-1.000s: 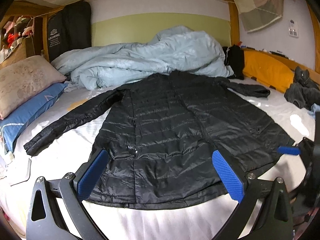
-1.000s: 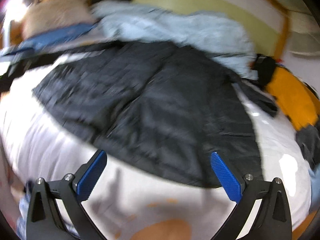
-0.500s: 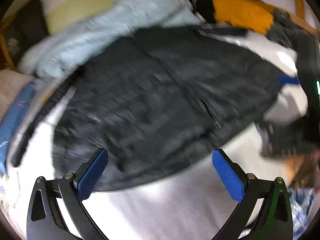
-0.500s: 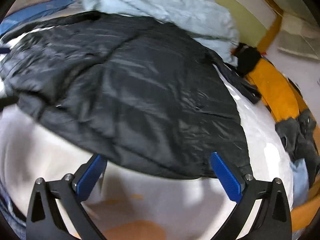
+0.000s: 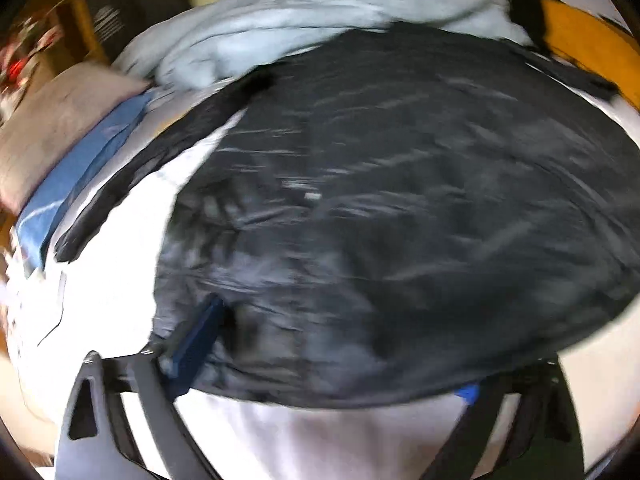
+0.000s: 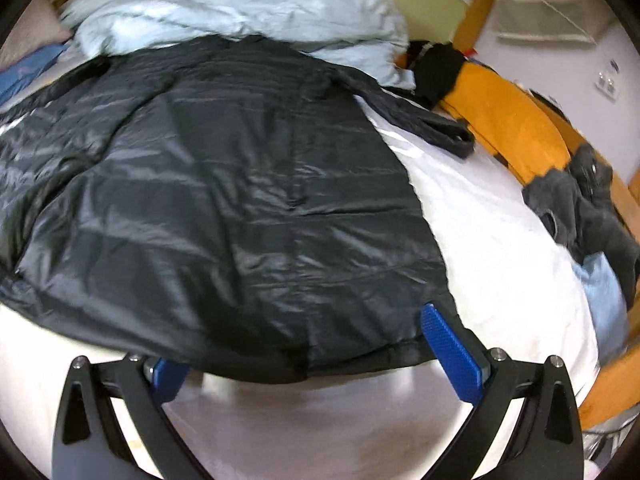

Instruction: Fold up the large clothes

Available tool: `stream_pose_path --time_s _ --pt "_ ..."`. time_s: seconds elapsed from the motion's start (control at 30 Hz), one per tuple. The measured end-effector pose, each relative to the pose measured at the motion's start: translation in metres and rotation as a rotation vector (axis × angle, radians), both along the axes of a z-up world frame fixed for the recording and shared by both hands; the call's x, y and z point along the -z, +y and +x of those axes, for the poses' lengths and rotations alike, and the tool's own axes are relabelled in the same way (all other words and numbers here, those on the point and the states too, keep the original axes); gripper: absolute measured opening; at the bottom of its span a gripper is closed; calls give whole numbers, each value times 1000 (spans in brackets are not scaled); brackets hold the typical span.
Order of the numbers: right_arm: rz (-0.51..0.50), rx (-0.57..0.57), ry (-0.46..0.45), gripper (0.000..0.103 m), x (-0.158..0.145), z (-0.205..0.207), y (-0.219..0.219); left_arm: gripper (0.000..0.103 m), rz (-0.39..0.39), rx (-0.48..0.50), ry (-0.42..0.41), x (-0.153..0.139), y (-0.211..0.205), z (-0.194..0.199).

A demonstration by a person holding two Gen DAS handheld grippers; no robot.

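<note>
A large black quilted jacket (image 5: pixel 400 184) lies spread flat on a white bed sheet (image 5: pixel 108 292), sleeves out to both sides. It also fills the right wrist view (image 6: pixel 224 200). My left gripper (image 5: pixel 324 364) is open at the jacket's bottom hem near its left corner; the hem lies over both blue pads (image 5: pixel 196 340). My right gripper (image 6: pixel 308 356) is open at the hem near the right corner, with the hem lying between its blue pads (image 6: pixel 448 344). The left wrist view is blurred.
A crumpled light-blue duvet (image 6: pixel 240 4) lies behind the jacket. Pillows (image 5: pixel 60 132) lie on the left. An orange bolster (image 6: pixel 504 120) and dark grey clothes (image 6: pixel 584 208) lie along the right bed rail. The bed sheet (image 6: pixel 500 240) shows right of the jacket.
Both grippers have moved down and forward to the jacket's bottom hem, left toward the left corner, right toward the right corner. The hem now lies over their pads. Jaws stay open.
</note>
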State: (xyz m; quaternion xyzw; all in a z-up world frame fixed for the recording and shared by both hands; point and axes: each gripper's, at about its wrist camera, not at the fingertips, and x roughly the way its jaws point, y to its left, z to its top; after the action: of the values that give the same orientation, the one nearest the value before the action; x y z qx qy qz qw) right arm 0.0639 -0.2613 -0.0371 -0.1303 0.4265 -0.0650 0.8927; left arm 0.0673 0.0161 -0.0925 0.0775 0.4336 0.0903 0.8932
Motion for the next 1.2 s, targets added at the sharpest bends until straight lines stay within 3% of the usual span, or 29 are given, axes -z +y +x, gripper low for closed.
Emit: stream_pose_path --time_s 0.03,0.07,0.1,0.13,0.17,0.2,0.27,0.4,0.47,0.57,0.67,0.87,1.03,1.2 --pt "23 7 -3 102 -1 1 -4 75 0 -21 -6 0 7 3" --pt "40 7 -3 94 -1 3 -6 58 -2 -39 -10 0 12 2" --pt "45 10 -5 87 -1 5 -9 48 -15 -60 -15 0 18 3" --pt "39 24 -14 67 -2 7 -11 33 -39 -77 -18 -1 21 3" --pt "33 37 -22 45 -1 9 -14 25 -68 -91 -23 -2 26 2" --pt "28 53 -30 37 -1 11 -17 21 -87 -103 -35 -5 29 1" --pt "43 81 -43 9 -2 14 -24 10 -96 -116 -64 -11 33 -2" --pt "110 94 -137 4 -22 3 -31 6 -126 -116 -175 -37 35 -17" --pt "82 76 -211 4 -36 -11 -26 5 -114 -110 -213 -52 34 -27" --pt "31 57 -287 4 -54 -31 -18 5 -161 -105 -260 -74 40 -46" --pt "38 18 -366 4 -72 -55 -15 5 -164 -96 -347 -98 44 -66" --pt "18 -30 -560 4 -99 -93 -9 5 -82 -45 -550 -126 39 -105" --pt "84 -26 -541 4 -102 -88 -19 6 -52 -46 -499 -121 37 -93" --pt "124 -34 -406 4 -88 -59 -22 6 -88 -73 -278 -103 44 -50"
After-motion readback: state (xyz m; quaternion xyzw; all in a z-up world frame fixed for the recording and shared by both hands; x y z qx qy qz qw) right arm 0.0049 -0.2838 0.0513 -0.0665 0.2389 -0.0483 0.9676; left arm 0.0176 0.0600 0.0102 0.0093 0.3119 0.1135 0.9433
